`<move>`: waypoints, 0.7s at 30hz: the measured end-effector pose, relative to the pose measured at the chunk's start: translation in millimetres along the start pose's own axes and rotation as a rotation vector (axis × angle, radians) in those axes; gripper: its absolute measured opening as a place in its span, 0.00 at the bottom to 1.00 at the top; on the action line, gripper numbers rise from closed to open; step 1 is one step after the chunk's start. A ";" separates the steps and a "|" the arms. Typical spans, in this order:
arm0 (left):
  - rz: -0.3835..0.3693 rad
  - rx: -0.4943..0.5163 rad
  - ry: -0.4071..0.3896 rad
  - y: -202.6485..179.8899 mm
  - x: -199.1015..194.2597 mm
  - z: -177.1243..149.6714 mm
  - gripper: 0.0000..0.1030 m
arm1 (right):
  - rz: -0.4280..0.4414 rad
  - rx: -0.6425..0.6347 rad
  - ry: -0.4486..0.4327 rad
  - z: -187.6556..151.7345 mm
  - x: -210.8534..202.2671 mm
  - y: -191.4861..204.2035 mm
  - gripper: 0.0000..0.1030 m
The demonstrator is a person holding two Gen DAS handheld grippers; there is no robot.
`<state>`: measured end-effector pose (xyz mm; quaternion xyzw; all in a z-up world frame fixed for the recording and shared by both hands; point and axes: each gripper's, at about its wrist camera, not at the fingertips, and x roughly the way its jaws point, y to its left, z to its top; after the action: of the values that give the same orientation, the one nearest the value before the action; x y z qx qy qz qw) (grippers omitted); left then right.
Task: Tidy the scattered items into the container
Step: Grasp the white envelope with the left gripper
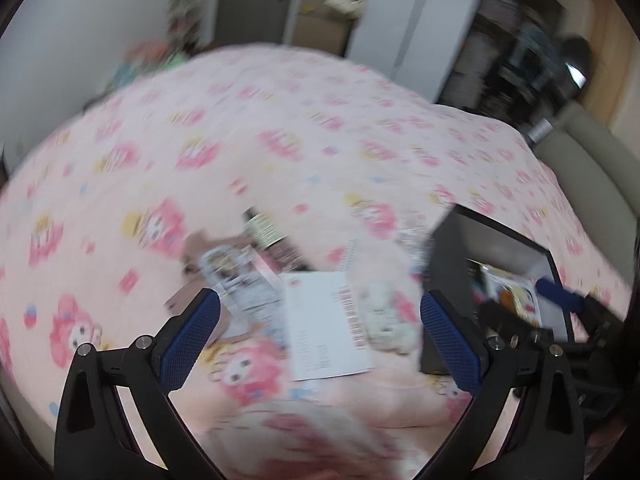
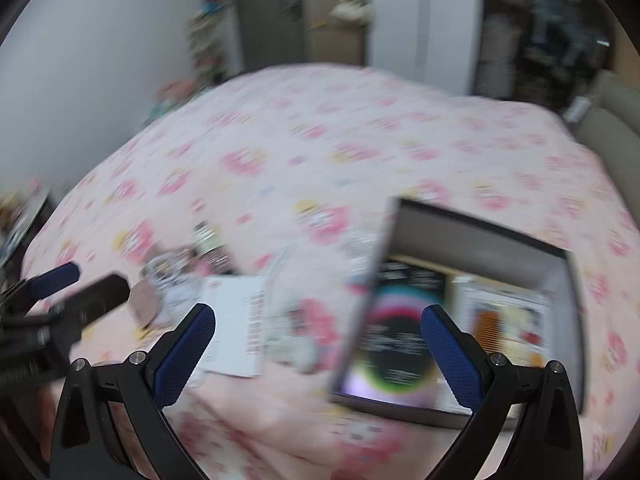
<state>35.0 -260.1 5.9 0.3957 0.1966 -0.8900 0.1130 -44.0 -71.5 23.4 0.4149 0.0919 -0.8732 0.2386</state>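
Both views are motion-blurred. A grey box (image 2: 480,232) lies on the pink bedspread at the right, holding a black round-patterned book (image 2: 396,344) and a colourful card (image 2: 508,320); it also shows in the left wrist view (image 1: 500,240). Scattered items lie left of it: a white paper (image 1: 324,324), a small white plush (image 1: 384,316), a printed packet (image 1: 244,284), a dark bottle (image 1: 266,232). My left gripper (image 1: 320,340) is open and empty above the paper. My right gripper (image 2: 318,348) is open and empty above the box's left wall.
The pink patterned bedspread (image 1: 280,140) covers the bed. White wall at the left, wardrobe and cluttered shelves beyond the bed. A beige headboard (image 2: 608,120) runs along the right. Each gripper shows at the other view's edge.
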 end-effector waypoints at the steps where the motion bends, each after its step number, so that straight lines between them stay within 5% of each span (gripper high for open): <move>1: -0.016 -0.046 0.036 17.9 9.6 1.5 0.93 | 0.029 -0.020 0.025 1.9 11.5 12.7 1.00; 5: -0.078 -0.145 0.209 66.6 53.6 2.9 0.76 | 0.130 -0.038 0.150 -0.8 51.6 41.7 0.85; 10: -0.184 -0.084 0.456 72.8 113.0 -5.3 0.52 | 0.181 -0.045 0.294 -21.6 93.5 42.9 0.62; 15: -0.266 0.016 0.620 48.4 151.6 -13.6 0.47 | 0.229 0.014 0.420 -34.4 127.2 37.3 0.43; 21: -0.306 0.095 0.712 26.4 173.9 -13.5 0.46 | 0.245 0.097 0.512 -47.8 161.0 23.4 0.43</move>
<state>-61.7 -285.8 -139.3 0.6506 0.2387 -0.7117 -0.1149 -87.2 -129.5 -130.0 0.6409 0.0564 -0.7080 0.2914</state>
